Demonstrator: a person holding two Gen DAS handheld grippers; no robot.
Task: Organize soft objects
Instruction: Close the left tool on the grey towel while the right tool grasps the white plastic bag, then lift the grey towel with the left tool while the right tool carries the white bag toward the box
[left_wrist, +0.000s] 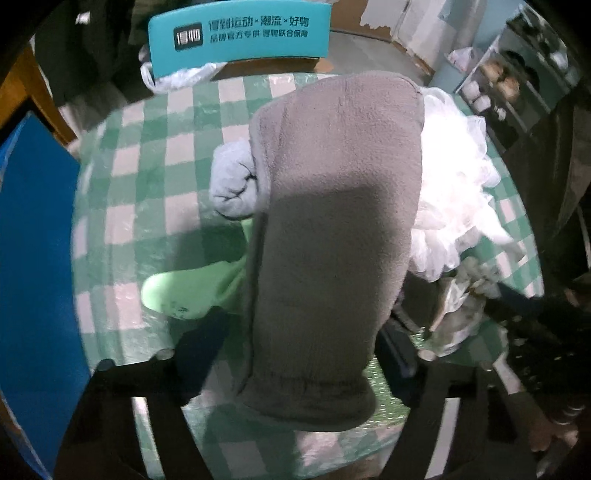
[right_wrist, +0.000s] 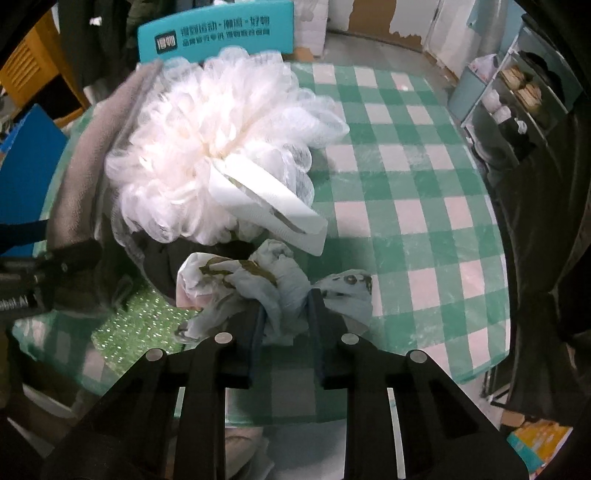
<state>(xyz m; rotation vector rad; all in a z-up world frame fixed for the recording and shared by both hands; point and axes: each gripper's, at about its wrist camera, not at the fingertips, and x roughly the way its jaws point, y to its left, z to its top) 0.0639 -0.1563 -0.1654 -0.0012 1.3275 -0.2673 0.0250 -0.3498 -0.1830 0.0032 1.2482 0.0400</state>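
Pinches limp, featherlight crumpled cloth (right_wrist: 236, 280) mid-bunch in right gripper (right_wrist: 286, 314); straddles floppy grey sock (left_wrist: 332, 221) with left gripper (left_wrist: 303, 350), squeeze impossible to tell.

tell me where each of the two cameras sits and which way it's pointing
Left wrist: sits on the left gripper, looking steeply down along its fingers at the grey fleece cloth lying between them on the checked tablecloth; its own black fingers show at the bottom.
Right wrist: sits on the right gripper, looking steeply down at the crumpled printed cloth pinched in its jaws; the left gripper shows at the left edge.
Shared: the grey cloth, the white mesh pouf, the teal box and the tablecloth.
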